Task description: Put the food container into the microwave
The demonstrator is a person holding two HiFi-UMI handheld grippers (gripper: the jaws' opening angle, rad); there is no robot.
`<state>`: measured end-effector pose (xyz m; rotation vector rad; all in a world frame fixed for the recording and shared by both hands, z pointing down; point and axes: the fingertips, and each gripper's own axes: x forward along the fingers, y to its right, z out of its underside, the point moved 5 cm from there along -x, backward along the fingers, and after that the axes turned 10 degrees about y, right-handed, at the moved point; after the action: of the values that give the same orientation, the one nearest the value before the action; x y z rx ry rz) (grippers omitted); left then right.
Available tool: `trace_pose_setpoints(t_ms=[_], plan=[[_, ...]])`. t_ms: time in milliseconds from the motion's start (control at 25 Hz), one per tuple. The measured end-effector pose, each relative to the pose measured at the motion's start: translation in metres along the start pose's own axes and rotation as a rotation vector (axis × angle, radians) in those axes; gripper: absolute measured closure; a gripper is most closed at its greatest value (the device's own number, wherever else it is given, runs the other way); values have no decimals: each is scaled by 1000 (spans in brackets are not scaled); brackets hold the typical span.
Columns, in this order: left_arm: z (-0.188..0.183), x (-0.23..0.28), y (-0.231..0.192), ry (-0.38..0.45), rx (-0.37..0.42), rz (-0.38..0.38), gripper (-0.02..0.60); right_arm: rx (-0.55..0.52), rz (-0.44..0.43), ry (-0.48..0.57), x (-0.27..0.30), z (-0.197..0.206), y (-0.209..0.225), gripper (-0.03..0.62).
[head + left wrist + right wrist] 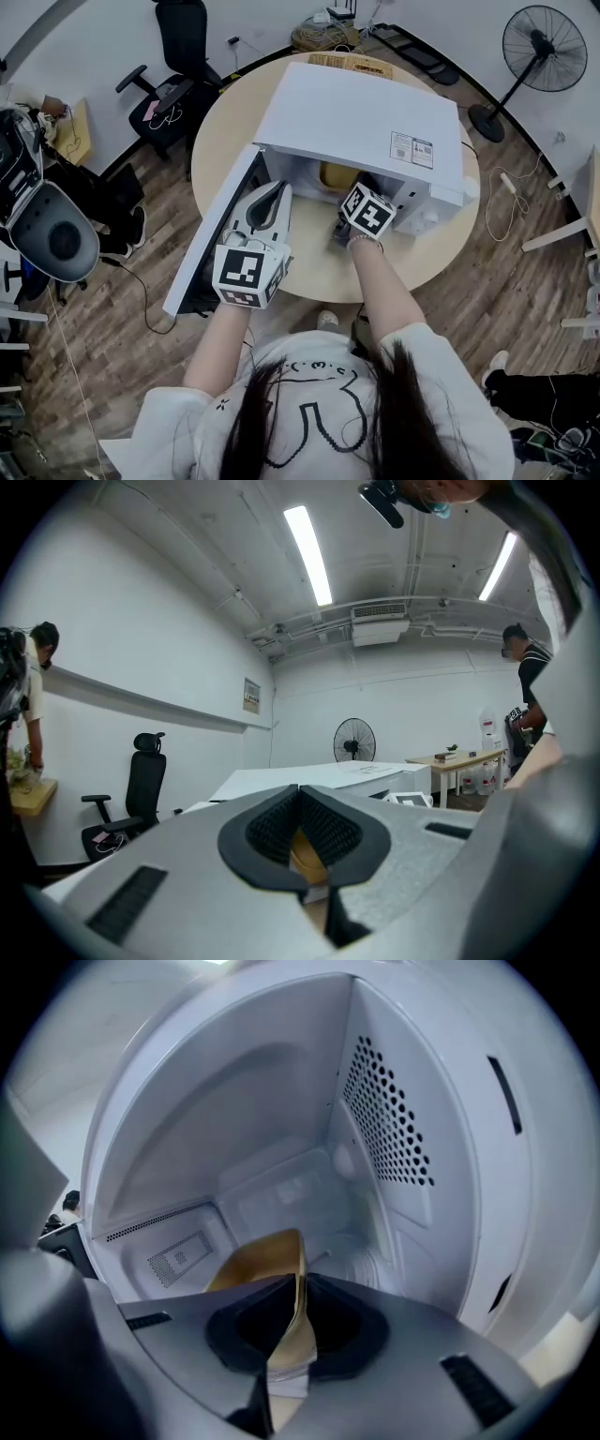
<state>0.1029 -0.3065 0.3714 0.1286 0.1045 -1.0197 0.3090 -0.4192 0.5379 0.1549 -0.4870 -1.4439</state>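
Note:
A white microwave (pixel 366 112) stands on the round table (pixel 319 267) with its door (pixel 211 234) swung open to the left. My right gripper (pixel 354 187) reaches into the opening. In the right gripper view it (pixel 300 1283) is shut on the rim of a tan food container (pixel 267 1260), which sits inside the white cavity (pixel 281 1129) above its floor. From above, the container (pixel 337 175) shows as a yellow patch in the opening. My left gripper (pixel 278 187) lies beside the open door, pointing at the oven. Its jaw tips (pixel 300 789) meet with nothing between them.
A black office chair (pixel 178 56) stands behind the table on the left and a floor fan (pixel 544 47) at the back right. A cardboard box (pixel 352 64) lies behind the microwave. Cables trail over the wooden floor. A person (pixel 37 108) stands at the far left.

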Motion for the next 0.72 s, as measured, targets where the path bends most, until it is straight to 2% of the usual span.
trace_pose_setpoints(t_ms=[120,160,240,320,480,720], plan=[[1,0,2,0,-2,2,572,-9,-20,13,-3,-1,-1,548],[1,0,3,-1,-3,2,572,-13,-32,20,-4,-1,-1,519],[2,0,5,-2,-5,0,572,-23,-68,31,-6,-3,-2,420],[2,0,8,-3,-5,0,572,-49,-111,32,-11,-5,-4,388],[3,3,11,-3,-11,-8,572,-100,-184,29,-25,-11,-10,382],[6,10,20,11,-25,-32,572,-110,-270,22,-51,-28,-10,382]])
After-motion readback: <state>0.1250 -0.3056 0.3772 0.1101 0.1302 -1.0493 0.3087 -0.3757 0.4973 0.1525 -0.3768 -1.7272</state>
